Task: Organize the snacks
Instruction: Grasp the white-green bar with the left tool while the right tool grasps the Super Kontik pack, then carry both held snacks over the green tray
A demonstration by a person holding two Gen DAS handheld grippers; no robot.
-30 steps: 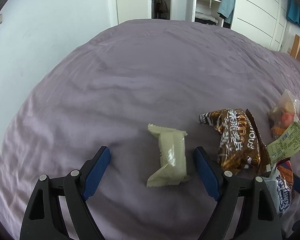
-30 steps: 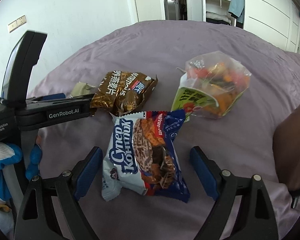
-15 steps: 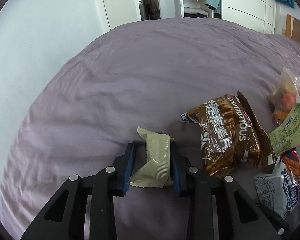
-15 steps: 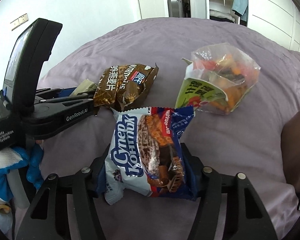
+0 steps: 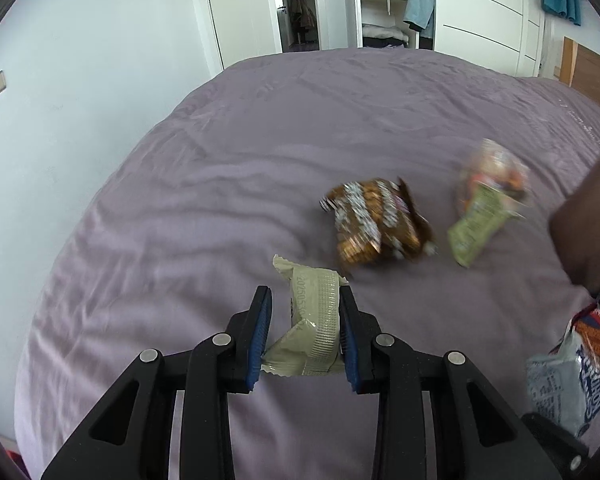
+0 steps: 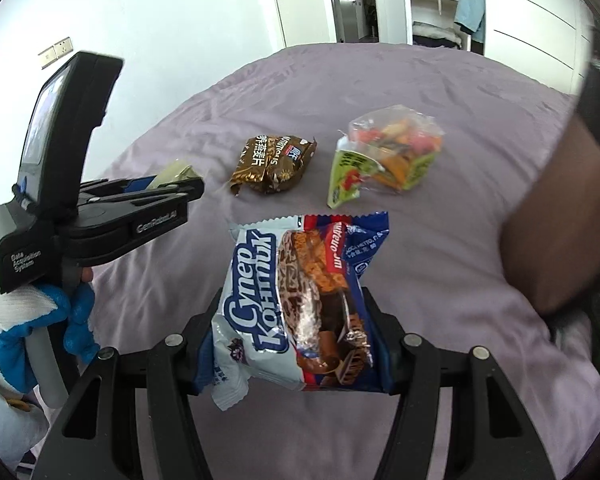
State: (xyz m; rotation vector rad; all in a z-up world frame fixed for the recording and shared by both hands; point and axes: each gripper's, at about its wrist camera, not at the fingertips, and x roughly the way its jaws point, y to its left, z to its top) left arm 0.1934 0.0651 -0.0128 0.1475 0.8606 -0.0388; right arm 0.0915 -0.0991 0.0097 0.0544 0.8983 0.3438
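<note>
The left gripper [image 5: 305, 330] has its fingers [image 5: 260, 332] pulled in close, and they hold a small pale green snack pack [image 5: 314, 320] between the blue pads. The right pad presses the pack's side. The left pad touches only its bottom corner. The pack is up off the purple bed [image 5: 220, 200], and numbers starting with 2025 are stamped along its edge.

The right gripper [image 6: 296, 344] also has its fingers [image 6: 384, 344] pulled in, and they squeeze a blue and white cookie bag [image 6: 300, 304] from both sides. Big letters on the bag read "Супер Контик". It has a red patch with more writing, and a picture of chocolate cookies. The bag sticks up and forward from the fingers, above the bed.

Two more snacks lie on the bed, past the grippers. One is a brown shiny bag [image 6: 274, 164] with white Chinese letters and the word "Nutritious". Near it, to the right, is a clear bag of colorful bits [image 6: 384, 152] with a green label. The label's writing is too small to read.

In the right wrist view, the left gripper's side says "GenRobot.AI", and its handle says "Data Acquisition System". A hand in a blue and white glove [image 6: 40, 320] holds that handle.
</note>
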